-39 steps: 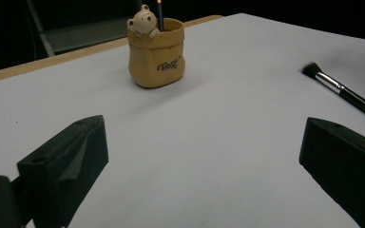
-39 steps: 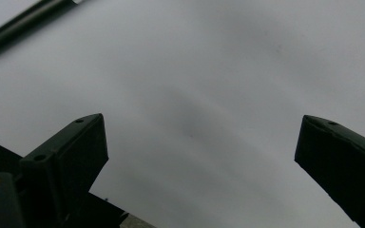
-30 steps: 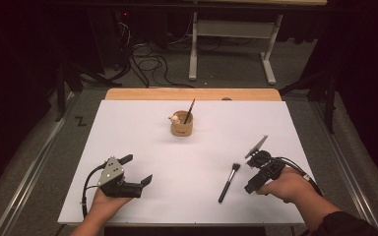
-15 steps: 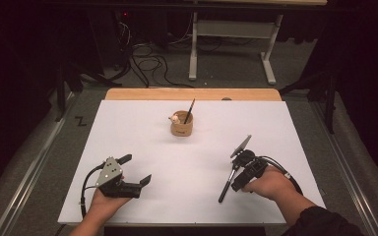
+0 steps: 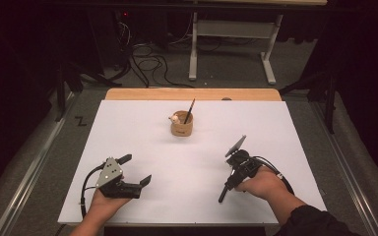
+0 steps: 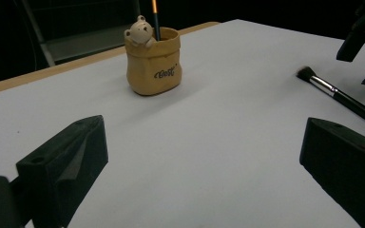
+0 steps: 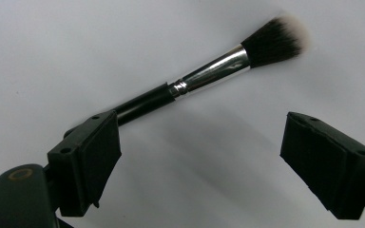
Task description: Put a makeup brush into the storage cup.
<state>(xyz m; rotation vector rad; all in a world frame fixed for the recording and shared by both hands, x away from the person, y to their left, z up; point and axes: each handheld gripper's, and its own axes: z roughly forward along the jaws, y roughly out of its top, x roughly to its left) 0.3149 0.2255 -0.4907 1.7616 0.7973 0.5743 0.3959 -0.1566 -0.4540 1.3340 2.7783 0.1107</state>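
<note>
Down at the near right of the white table (image 5: 142, 123), the right gripper (image 7: 199, 156) hangs low over a black-handled makeup brush (image 7: 209, 76) that lies flat on the sheet. Its jaws stand wide apart and have just been closing a little, then easing back. In the right gripper view the brush's handle passes behind the left jaw, the silver ferrule and the dark, pale-tipped bristles reach up and to the right, and the right jaw is well clear of it. Nothing is pressed between the pads, so the brush is not gripped. From above, the right gripper (image 5: 237, 164) sits over the upper part of the brush (image 5: 222, 195), whose lower end shows below it beside the person's right hand (image 5: 262, 183).

Over on the near left, the left gripper (image 5: 134, 169) rests in the person's left hand (image 5: 103, 201), low at the table, its jaws spread wide with only bare sheet between them. The left gripper view looks along those jaws toward a small tan ceramic pot (image 6: 154, 64) shaped like a sack, with a little bear figure (image 6: 139, 32) peeking over its rim and a thin dark stick (image 6: 156, 19) standing in it. That pot (image 5: 182, 126) stands upright near the middle of the table toward the far side, well apart from both grippers. The brush (image 6: 335, 95) shows off to the right in that view too.
</note>
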